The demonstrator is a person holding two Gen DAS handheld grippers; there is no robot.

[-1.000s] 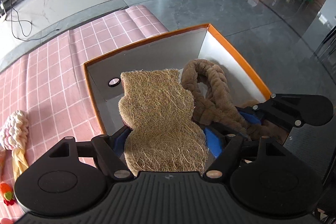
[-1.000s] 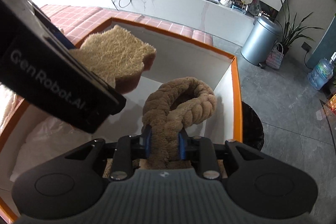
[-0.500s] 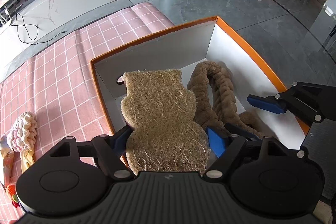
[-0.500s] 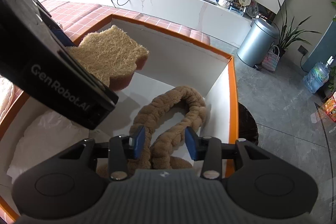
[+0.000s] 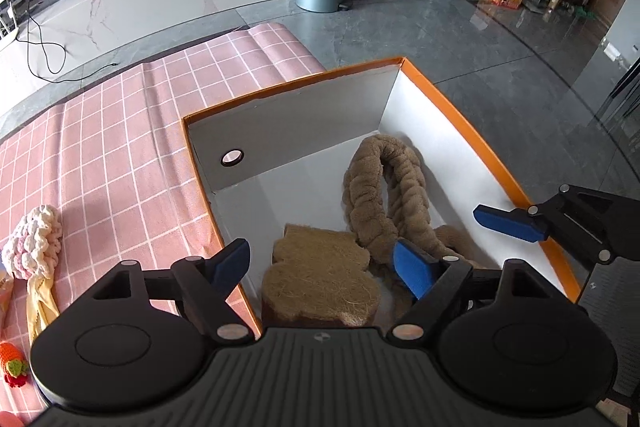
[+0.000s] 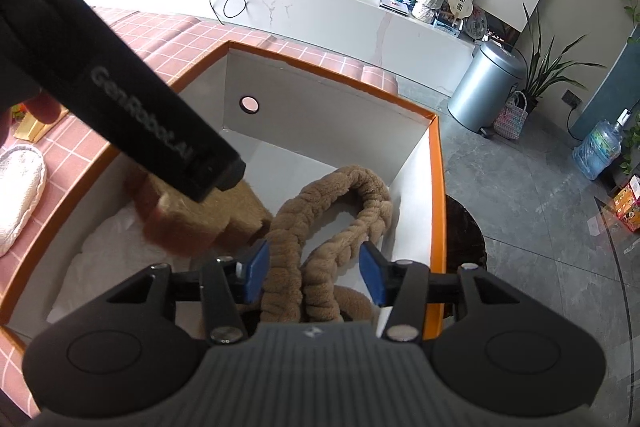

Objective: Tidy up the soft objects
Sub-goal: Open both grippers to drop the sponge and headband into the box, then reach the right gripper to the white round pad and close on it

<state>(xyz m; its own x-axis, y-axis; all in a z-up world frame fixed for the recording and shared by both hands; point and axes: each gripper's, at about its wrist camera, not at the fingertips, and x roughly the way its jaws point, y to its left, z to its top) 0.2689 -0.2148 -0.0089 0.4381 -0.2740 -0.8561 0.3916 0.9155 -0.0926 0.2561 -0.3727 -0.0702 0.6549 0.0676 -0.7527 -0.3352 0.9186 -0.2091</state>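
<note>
Fibrous pad (image 6: 208, 215) partly hidden behind left gripper (image 6: 120, 95).

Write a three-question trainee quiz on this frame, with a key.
1. True or false: the left gripper grips the fibre pad.
2. Where does the braided rope lie? A) on the pink cloth B) in the orange box C) on the floor
3. Name one soft item on the pink checked cloth outside the box.

Key:
1. False. Its jaws stand open and the pad lies in the box.
2. B. The right gripper is open around it, not pressing.
3. The pink-and-white crochet piece.
</note>
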